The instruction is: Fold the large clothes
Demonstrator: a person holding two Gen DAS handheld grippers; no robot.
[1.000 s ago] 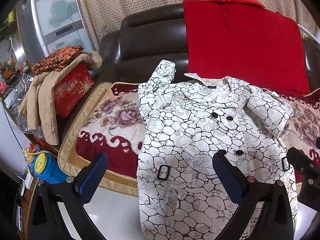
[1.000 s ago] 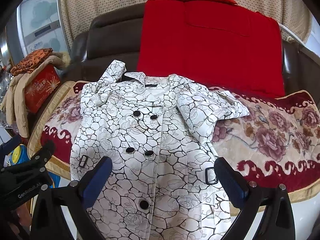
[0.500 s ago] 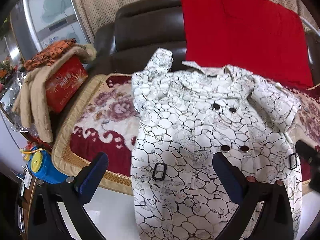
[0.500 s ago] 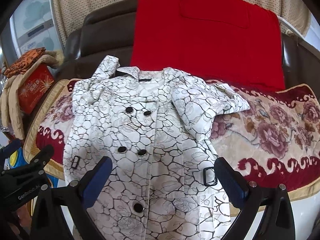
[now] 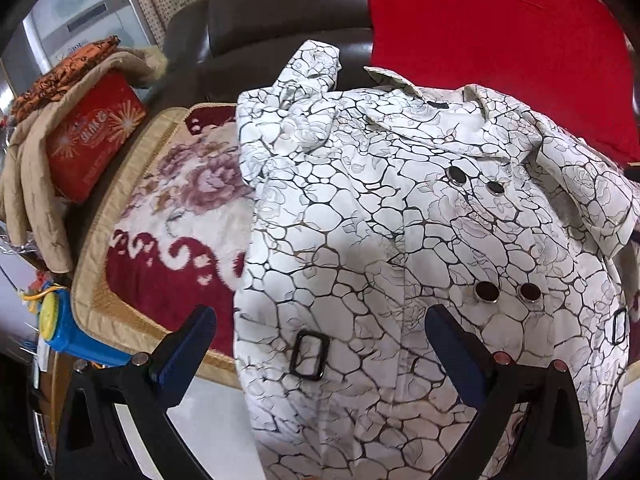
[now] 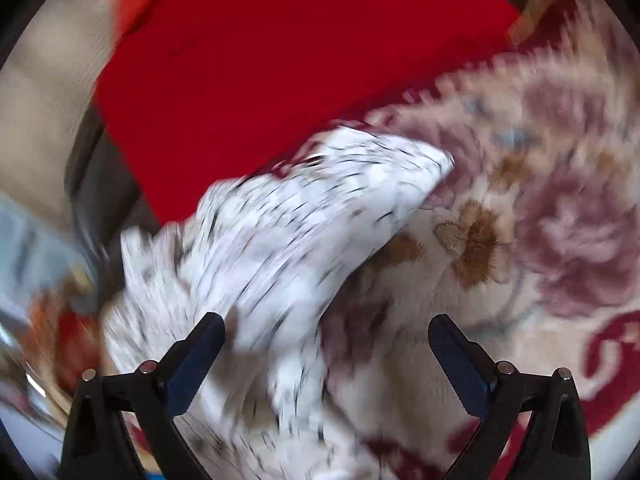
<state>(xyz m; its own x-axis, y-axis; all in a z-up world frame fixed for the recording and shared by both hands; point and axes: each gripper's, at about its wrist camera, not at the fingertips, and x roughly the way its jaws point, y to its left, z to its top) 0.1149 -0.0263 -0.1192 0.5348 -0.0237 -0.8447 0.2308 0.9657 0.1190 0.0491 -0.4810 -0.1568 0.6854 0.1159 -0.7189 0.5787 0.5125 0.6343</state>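
Note:
A white coat with a black crackle print, black buttons and buckles lies face up on a floral sofa cover, hem hanging over the front edge. My left gripper is open and empty, just above the coat's lower left front near a black buckle. My right gripper is open and empty, close over the coat's right sleeve. The right wrist view is motion-blurred.
A red blanket drapes the dark leather sofa back. A red box with a beige jacket and orange cloth sits on the left armrest. A blue and yellow toy lies at the lower left. The floral cover spreads right of the sleeve.
Both grippers moved in closer to the coat. The right gripper swung fast to the right and down toward the right sleeve, blurring its view.

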